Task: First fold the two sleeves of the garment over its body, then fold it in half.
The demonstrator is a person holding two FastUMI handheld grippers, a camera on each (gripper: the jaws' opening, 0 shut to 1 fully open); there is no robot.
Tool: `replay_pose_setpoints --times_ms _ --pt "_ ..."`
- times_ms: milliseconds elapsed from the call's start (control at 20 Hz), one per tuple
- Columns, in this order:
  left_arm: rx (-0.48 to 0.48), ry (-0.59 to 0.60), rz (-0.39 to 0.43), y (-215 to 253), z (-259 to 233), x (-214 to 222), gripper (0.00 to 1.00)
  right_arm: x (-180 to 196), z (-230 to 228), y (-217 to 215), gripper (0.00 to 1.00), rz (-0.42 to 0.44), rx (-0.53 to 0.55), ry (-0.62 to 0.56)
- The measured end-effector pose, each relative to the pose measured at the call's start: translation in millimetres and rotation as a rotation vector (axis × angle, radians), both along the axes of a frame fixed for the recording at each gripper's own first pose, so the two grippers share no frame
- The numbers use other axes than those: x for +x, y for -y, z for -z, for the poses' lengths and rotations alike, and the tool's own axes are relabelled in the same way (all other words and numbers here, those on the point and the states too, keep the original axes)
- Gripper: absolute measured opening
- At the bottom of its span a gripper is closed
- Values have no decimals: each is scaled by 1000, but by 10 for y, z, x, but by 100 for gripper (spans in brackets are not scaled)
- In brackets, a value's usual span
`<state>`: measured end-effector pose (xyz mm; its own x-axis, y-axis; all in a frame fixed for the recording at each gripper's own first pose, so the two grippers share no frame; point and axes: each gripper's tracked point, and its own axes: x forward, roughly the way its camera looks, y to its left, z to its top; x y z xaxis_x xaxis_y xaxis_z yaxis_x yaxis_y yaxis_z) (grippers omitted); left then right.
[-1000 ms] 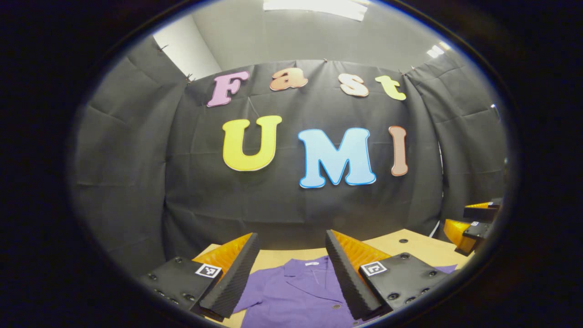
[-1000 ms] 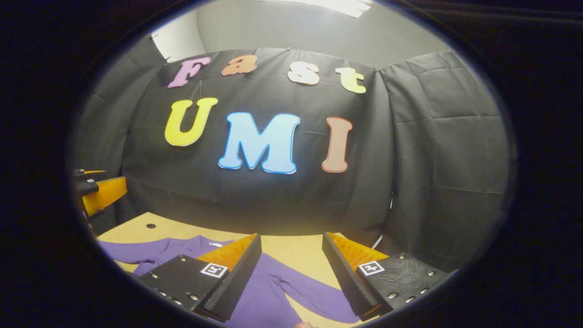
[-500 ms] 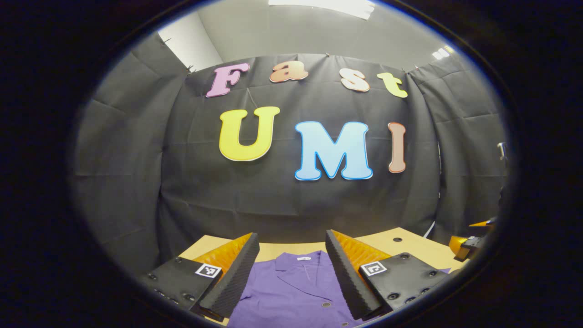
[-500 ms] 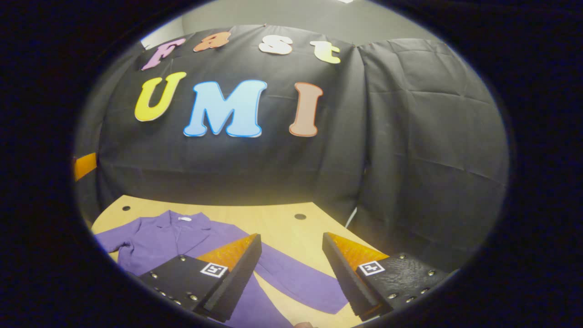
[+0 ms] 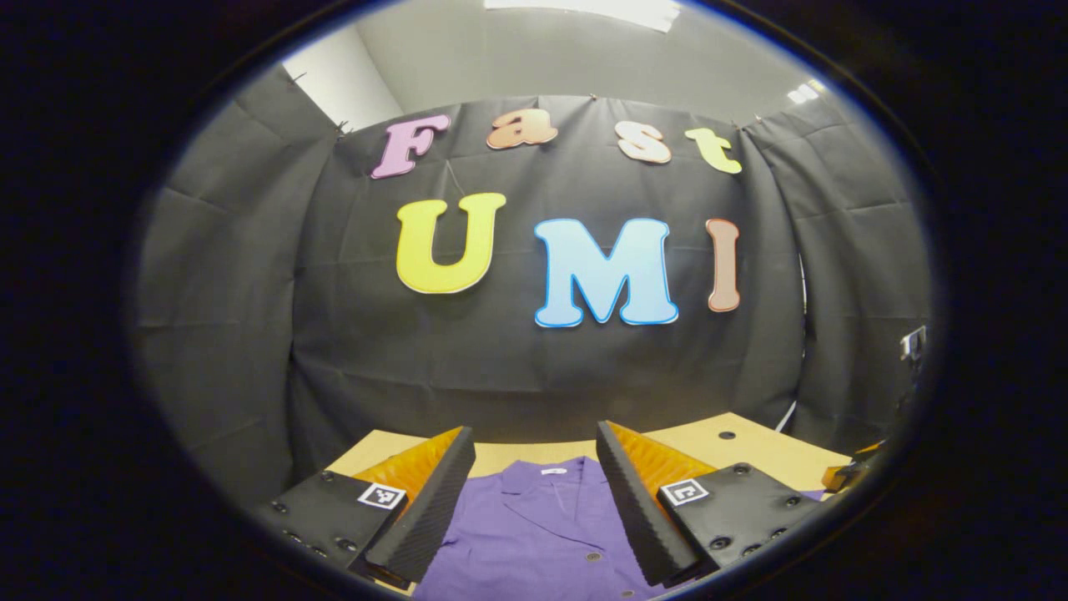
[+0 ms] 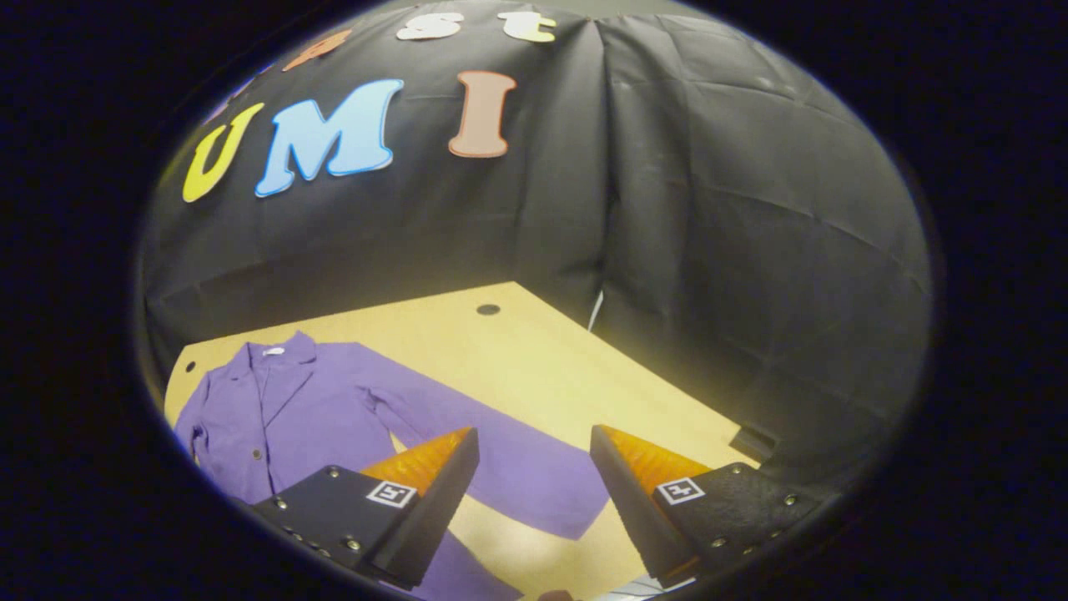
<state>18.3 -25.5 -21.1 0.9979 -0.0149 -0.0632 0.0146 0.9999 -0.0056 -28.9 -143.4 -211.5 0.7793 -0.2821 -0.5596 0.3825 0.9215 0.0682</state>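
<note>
- While my right gripper [image 6: 534,501] hangs spread and empty, the purple garment's sleeve [image 6: 501,467] lies flat just beyond its tips, on the wooden table [image 6: 534,359].
- My left gripper [image 5: 534,509], also spread, hovers over the garment [image 5: 542,534] near the collar.
- I'd pinch near the cuff, lift low, and lay it leftward across the body.

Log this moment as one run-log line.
stage: pre-grasp | shirt: flat on table | sleeve: unfolded | left gripper: open | right gripper: open
</note>
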Motion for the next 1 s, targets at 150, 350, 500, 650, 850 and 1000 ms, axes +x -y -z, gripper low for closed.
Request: replay_pose_setpoints --times_ms 150,350,500,650,850,1000 --pt "-3 -7 0 5 20 16 94 -100 369 103 89 43 46 -90" --pt "-5 -25 -10 -3 66 22 94 -199 749 226 89 75 70 -188" --pt "0 -43 -21 -25 114 12 94 -184 957 262 89 92 112 -233" --pt "7 -51 -28 -29 143 -10 94 -165 1145 263 89 96 146 -294" --pt "8 -53 -36 -34 165 -35 94 -128 1286 229 89 89 172 -342" --pt "4 -56 -47 -70 174 -59 94 -114 1291 227 90 95 186 -334"
